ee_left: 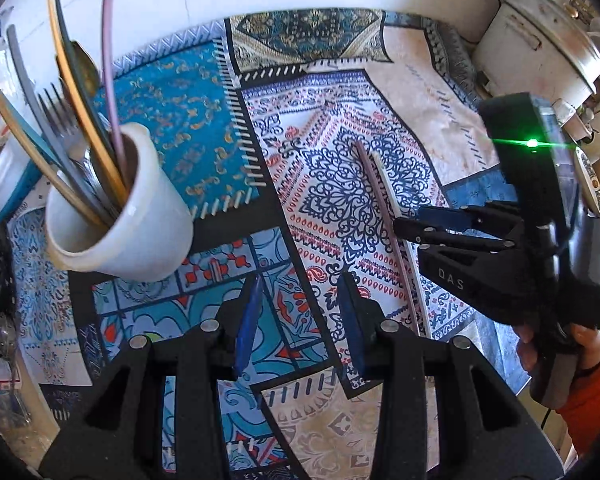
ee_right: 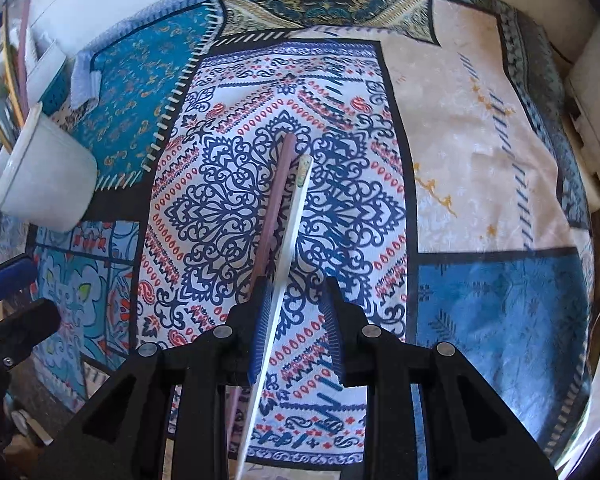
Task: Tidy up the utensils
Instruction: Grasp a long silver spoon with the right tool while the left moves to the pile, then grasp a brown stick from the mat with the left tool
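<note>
Right gripper [ee_right: 296, 332] – jaws part-open astride two chopsticks [ee_right: 290, 236] lying on the patterned cloth [ee_right: 480, 152], seemingly not yet pinched – poised to collect them for the white cup [ee_left: 140, 216].

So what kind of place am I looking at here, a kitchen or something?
Probably a home kitchen or dining table: a patterned patchwork tablecloth, a white cup crammed with forks and chopsticks, and two loose chopsticks lying on the cloth.
</note>
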Tool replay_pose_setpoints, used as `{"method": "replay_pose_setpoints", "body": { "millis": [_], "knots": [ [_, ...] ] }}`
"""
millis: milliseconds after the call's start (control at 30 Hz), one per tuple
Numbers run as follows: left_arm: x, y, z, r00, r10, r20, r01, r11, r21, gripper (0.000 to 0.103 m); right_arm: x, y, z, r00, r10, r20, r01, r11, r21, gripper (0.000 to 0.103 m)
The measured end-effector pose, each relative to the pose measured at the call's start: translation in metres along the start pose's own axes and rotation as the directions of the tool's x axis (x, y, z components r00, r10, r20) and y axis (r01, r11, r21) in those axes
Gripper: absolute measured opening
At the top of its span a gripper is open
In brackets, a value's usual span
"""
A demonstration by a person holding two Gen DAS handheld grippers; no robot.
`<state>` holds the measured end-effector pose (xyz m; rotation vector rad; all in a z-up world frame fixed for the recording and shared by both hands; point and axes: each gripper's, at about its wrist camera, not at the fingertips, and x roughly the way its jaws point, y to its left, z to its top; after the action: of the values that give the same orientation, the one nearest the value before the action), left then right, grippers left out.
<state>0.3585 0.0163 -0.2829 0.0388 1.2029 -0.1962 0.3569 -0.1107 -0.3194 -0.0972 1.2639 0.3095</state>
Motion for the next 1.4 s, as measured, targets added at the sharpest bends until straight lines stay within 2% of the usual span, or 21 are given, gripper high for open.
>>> {"method": "replay_pose_setpoints", "body": {
  "millis": [100, 133, 200, 300, 433, 700, 867, 1000, 1133, 1400],
  "knots": [
    [0.014, -0.003, 0.002, 1.0, -0.012, -0.022, 0.011, 1.0, -0.024, 0.038, -0.001, -0.003, -0.002, 1.0, -0.012, 0.001, 0.012, 1.0, -0.025, 0.006],
    [0.018, -0.005, 0.003, 0.999, -0.018, -0.03, 0.017, 0.999, -0.034, 0.038, -0.001, -0.009, -0.004, 0.999, 0.032, -0.01, -0.033, 0.999, -0.036, 0.004],
    [0.026, -0.008, 0.006, 0.999, -0.026, -0.038, 0.024, 0.999, -0.048, 0.038, -0.001, -0.023, -0.003, 1.0, 0.023, -0.007, -0.023, 0.999, -0.027, 0.005],
    [0.034, -0.012, 0.011, 0.999, -0.026, -0.044, 0.023, 0.997, -0.071, 0.038, -0.001, -0.043, 0.001, 0.998, 0.062, -0.02, -0.062, 0.998, -0.01, 0.007],
    [0.041, -0.016, 0.015, 0.998, -0.034, -0.053, 0.028, 0.995, -0.1, 0.038, 0.003, -0.056, 0.012, 0.998, 0.05, -0.035, -0.051, 0.998, -0.029, 0.007],
    [0.055, -0.021, 0.023, 0.996, -0.051, -0.079, 0.04, 0.99, -0.136, 0.038, 0.012, -0.052, 0.04, 0.999, 0.051, -0.007, -0.052, 0.996, -0.074, 0.007],
    [0.066, -0.03, 0.034, 0.992, -0.086, -0.09, 0.071, 0.986, -0.153, 0.038, 0.015, -0.059, 0.047, 0.995, 0.1, 0.009, -0.099, 0.994, -0.048, 0.007],
    [0.076, -0.041, 0.044, 0.992, -0.084, -0.093, 0.071, 0.988, -0.135, 0.038, 0.002, -0.077, 0.038, 0.995, 0.104, -0.008, -0.104, 0.995, -0.004, 0.007],
    [0.081, -0.05, 0.055, 0.994, -0.067, -0.088, 0.056, 0.992, -0.116, 0.038, -0.023, -0.103, 0.031, 0.988, 0.147, 0.042, -0.149, 0.988, 0.039, 0.007],
    [0.095, -0.078, 0.076, 0.991, -0.103, -0.089, 0.097, 0.992, -0.076, 0.037, -0.059, -0.138, 0.01, 0.982, 0.132, 0.138, -0.146, 0.984, 0.1, 0.007]
  ]
}}
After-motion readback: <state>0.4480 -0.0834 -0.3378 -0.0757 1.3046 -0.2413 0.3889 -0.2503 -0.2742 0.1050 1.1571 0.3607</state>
